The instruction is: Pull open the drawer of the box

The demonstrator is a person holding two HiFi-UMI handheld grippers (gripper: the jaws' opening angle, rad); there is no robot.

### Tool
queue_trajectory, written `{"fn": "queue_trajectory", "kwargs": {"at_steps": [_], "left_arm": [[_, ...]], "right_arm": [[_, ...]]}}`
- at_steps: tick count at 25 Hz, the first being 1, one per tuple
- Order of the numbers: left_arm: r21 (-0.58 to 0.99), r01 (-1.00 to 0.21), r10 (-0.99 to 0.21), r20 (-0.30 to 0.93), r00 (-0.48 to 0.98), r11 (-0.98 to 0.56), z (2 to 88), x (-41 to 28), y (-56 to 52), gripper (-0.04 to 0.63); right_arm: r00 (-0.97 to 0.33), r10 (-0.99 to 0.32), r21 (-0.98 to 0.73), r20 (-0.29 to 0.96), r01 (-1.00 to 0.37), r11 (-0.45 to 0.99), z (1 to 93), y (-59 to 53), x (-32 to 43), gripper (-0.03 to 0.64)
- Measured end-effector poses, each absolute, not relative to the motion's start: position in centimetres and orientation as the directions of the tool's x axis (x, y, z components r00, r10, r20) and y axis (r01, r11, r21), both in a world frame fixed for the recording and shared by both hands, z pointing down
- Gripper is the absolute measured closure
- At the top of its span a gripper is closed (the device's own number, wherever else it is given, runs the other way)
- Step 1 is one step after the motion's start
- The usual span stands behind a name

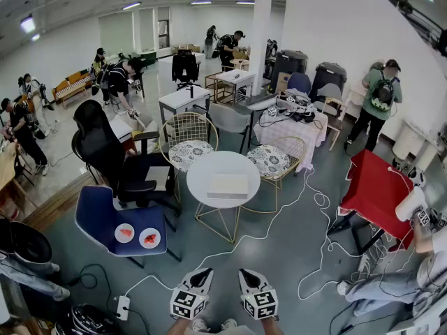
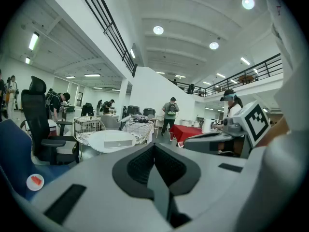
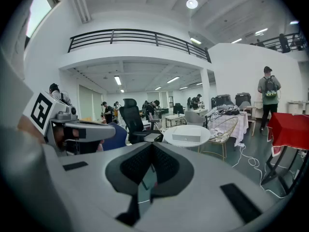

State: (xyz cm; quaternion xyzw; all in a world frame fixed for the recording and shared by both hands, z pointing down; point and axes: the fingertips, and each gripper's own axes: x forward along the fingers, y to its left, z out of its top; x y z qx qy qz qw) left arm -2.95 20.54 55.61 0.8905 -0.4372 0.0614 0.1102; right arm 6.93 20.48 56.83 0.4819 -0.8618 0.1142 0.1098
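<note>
White box (image 1: 228, 185) clear of table (image 1: 198, 176) edges

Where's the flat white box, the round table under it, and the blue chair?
box (image 1: 228, 185), head view, middle of its top.
round table (image 1: 223, 162), head view, bare top beyond the box.
blue chair (image 1: 101, 213), head view, bare seat.

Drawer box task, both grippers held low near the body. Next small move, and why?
Probably advance toward the round table, aiming at the box: left gripper and right gripper are both shut, empty and far short of it.
</note>
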Motion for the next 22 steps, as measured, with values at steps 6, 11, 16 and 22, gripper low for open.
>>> {"fn": "queue_trajectory", "kwargs": {"at_steps": [6, 11, 16, 22], "left_arm": [[0.141, -0.793, -0.767, 0.205, 0.608, -0.592, 55.59, -3.14, 20.69, 0.583], [0.142, -0.795, -0.767, 0.207, 0.607, -0.59, 55.63, -2.98, 20.64, 0.583], [0.139, -0.795, -0.767, 0.21, 0.606, -0.59, 55.7, -2.73, 20.47, 0.583], [0.137, -0.803, -0.775, 0.212, 0.596, -0.58, 56.0, -2.74, 20.04, 0.583]], "right_arm": [[-0.517, -0.8, -0.093, 0.304, -0.852, 0.515, 57.02, 20.7, 6.54, 0.601], [-0.52, -0.797, -0.091, 0.307, -0.85, 0.52, 57.05, 20.65, 6.62, 0.601], [-0.53, -0.795, -0.106, 0.296, -0.845, 0.524, 57.03, 20.5, 6.79, 0.601], [-0.529, -0.793, -0.1, 0.301, -0.845, 0.526, 57.54, 20.0, 6.93, 0.601]]}}
